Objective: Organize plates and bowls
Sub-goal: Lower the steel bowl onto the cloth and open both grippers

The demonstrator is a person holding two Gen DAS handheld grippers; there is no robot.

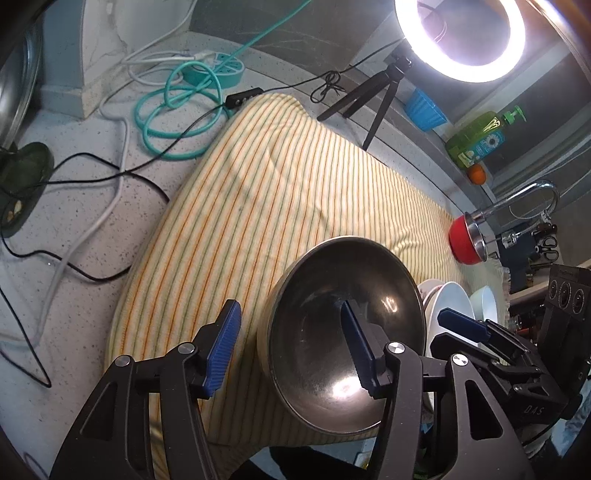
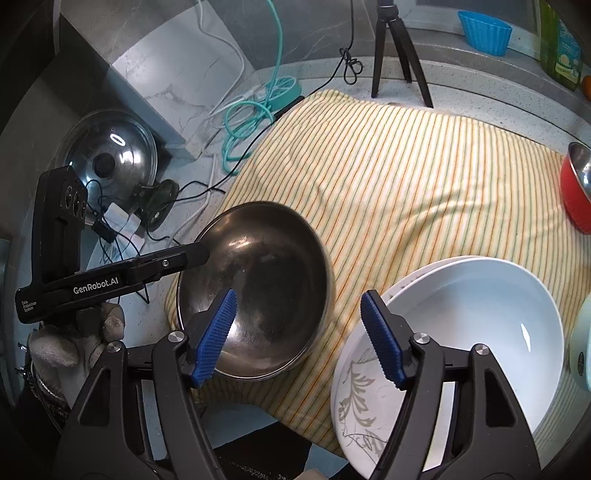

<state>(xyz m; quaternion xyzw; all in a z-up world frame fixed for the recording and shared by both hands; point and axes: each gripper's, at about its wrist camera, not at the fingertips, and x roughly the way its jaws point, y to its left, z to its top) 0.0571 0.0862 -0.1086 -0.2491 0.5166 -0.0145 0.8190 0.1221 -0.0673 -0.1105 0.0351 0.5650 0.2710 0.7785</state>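
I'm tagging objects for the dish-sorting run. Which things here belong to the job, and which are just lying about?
Belongs to the job:
- steel bowl
- white bowl
- patterned plate
- red bowl

Just lying about:
- pot lid
- teal cable
- tripod
- soap bottle
- blue cup

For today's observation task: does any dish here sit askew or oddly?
Yes. The steel bowl tilts on the striped cloth rather than sitting flat, its rim loosely straddled by the open left tongs.
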